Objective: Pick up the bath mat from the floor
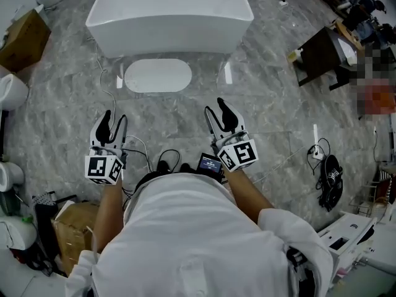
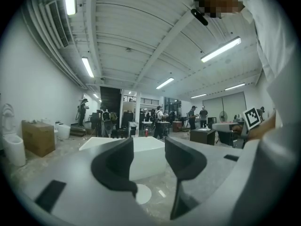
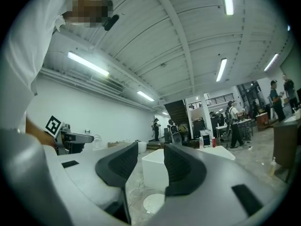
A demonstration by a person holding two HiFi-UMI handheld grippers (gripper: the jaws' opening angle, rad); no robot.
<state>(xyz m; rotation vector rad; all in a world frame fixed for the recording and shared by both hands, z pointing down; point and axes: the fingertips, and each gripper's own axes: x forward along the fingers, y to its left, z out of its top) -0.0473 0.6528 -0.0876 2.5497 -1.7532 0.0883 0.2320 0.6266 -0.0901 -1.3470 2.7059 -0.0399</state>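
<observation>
A: Where does the bath mat lie from the tools?

B: On the floor, ahead of and below both, just in front of the bathtub. The left tool is held off the mat's left end, jaws apart and empty. The right tool is held off its right end, jaws also apart, holding nothing.

A: And its long axis?

B: It runs left to right, along the bathtub's near side. Neither tool looks clearly nearer. One bath mat, one bathtub, two tools.

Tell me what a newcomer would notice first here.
A big white bathtub stands at the top of the head view, with an oval white bath mat on the grey floor just before it. Nearer the person, the left tongs and right tongs hang open and empty.
</observation>
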